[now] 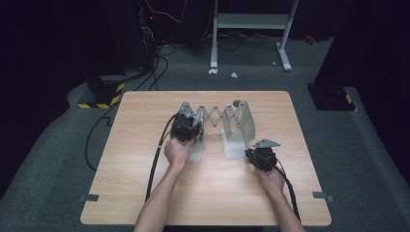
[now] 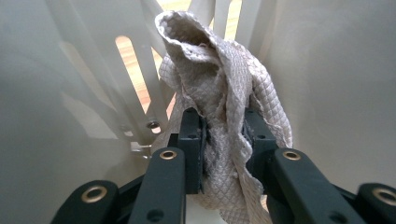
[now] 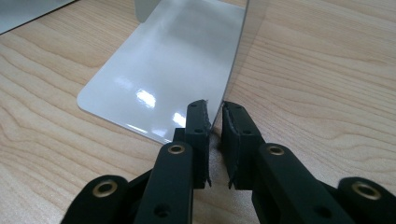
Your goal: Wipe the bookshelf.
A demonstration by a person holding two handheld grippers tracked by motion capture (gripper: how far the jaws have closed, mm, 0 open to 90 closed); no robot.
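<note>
A grey metal extending rack (image 1: 218,116) stands mid-table, two upright end plates joined by a scissor lattice. My left gripper (image 1: 188,127) sits at its left end plate, held from behind by a hand. In the left gripper view its jaws (image 2: 224,127) are shut on a beige quilted cloth (image 2: 210,60), bunched and rising above the pads between the rack's pale walls, with the slotted lattice (image 2: 140,88) behind. My right gripper (image 1: 254,154) is at the right end plate (image 1: 247,122). Its pads (image 3: 215,125) pinch the thin edge of that upright plate (image 3: 233,60), beside the glossy base plate (image 3: 159,79).
The wooden table (image 1: 145,193) has bare room in front and on both sides of the rack. Black cables (image 1: 155,159) trail from each gripper toward the near edge. Beyond the table lie grey carpet, a white stand (image 1: 251,21) and dark equipment with loose wires.
</note>
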